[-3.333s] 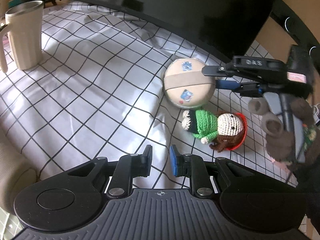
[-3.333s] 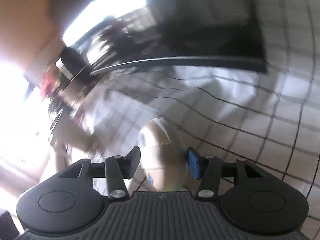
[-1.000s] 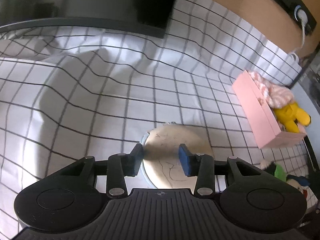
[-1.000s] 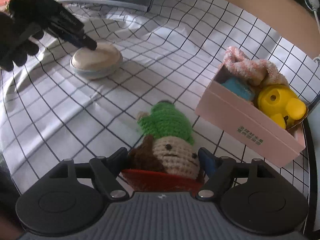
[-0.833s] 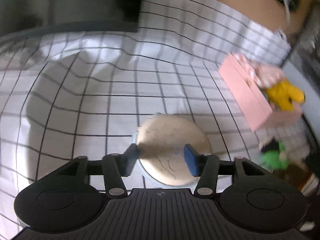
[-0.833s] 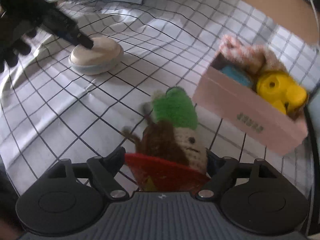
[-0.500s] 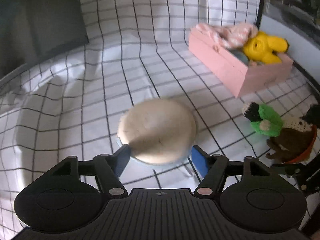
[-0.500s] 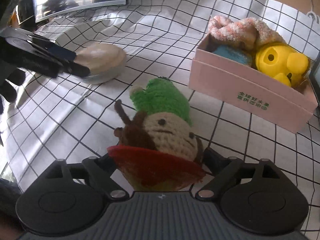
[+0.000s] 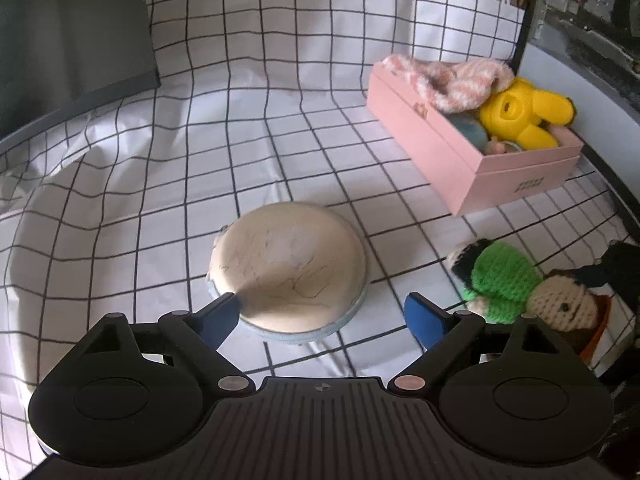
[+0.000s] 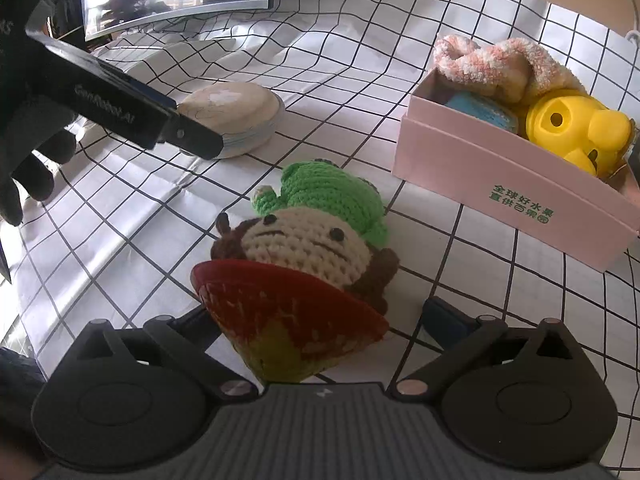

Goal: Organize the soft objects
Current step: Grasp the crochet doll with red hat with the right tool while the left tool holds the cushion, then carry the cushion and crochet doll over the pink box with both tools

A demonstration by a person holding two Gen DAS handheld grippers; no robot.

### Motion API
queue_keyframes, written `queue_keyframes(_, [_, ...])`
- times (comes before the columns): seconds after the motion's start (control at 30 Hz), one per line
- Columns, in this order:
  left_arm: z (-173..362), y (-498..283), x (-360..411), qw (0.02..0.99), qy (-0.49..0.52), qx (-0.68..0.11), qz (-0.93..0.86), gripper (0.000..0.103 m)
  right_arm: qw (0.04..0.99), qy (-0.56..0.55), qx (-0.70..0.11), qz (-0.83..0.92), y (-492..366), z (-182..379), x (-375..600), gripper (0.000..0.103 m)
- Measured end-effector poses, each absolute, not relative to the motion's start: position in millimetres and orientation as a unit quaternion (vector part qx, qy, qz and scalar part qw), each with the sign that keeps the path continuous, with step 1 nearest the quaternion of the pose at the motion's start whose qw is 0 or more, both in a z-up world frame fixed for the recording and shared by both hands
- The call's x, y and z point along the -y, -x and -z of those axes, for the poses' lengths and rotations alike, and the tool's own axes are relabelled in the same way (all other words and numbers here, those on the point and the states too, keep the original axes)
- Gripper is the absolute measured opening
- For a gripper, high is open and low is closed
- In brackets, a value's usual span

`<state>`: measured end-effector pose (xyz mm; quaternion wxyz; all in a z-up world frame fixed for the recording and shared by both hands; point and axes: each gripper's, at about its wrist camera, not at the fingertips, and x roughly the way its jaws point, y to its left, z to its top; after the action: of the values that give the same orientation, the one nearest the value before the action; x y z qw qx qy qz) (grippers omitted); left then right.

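A round beige pouch (image 9: 288,268) lies on the checked cloth (image 9: 120,208). My left gripper (image 9: 320,318) straddles its near edge, jaws opening; the right pad stands clear and the left pad is at the rim. A crochet doll (image 10: 316,240) in a green top and red hat lies just right of the pouch, also visible in the left wrist view as the doll (image 9: 508,284). My right gripper (image 10: 320,320) is opening around its hat; the right pad is clear of it and the left pad is hidden behind the hat. A pink box (image 10: 500,184) holds a yellow toy (image 10: 572,132) and other soft items.
A dark monitor (image 9: 60,40) stands at the back left, on the wrinkled cloth. A black-gloved hand (image 10: 28,120) holds the left gripper at the left of the right wrist view. Dark equipment (image 9: 592,20) borders the right side behind the pink box (image 9: 452,160).
Both grippers' jaws have spread wider. The left gripper let go of the pouch and swung round, bringing the box and doll into view. The doll left the right pads and lies on the cloth.
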<state>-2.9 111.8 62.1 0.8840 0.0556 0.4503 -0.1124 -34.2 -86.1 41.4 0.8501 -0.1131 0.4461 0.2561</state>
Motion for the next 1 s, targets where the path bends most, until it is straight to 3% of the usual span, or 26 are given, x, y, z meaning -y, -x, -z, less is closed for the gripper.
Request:
queue_keyframes(0.3, [-91,-15,-143,0.895,-0.022,-0.433,0.106,0.088,0.854,0.110,-0.444,-0.250,35,-40,86,0.103])
queue_keyframes(0.53, [-61,-54,-183,0.866,0.097,-0.479,0.107,0.087,0.861,0.106,-0.432,-0.245,40,-39,88,0.103])
queue_keyframes(0.73, [-34,-67,-166,0.848,0.115,-0.494,0.155,0.089,0.863,0.106,-0.430,-0.245,43,-38,89,0.103])
queue_keyframes(0.8, [-32,-64,-155,0.852,0.104,-0.487,0.160,0.092,0.858,0.108,-0.435,-0.249,42,-39,89,0.093])
queue_keyframes(1.0, [-32,-55,-121,0.853,0.085,-0.471,0.206,0.089,0.867,0.148,-0.406,-0.249,46,-50,82,0.091])
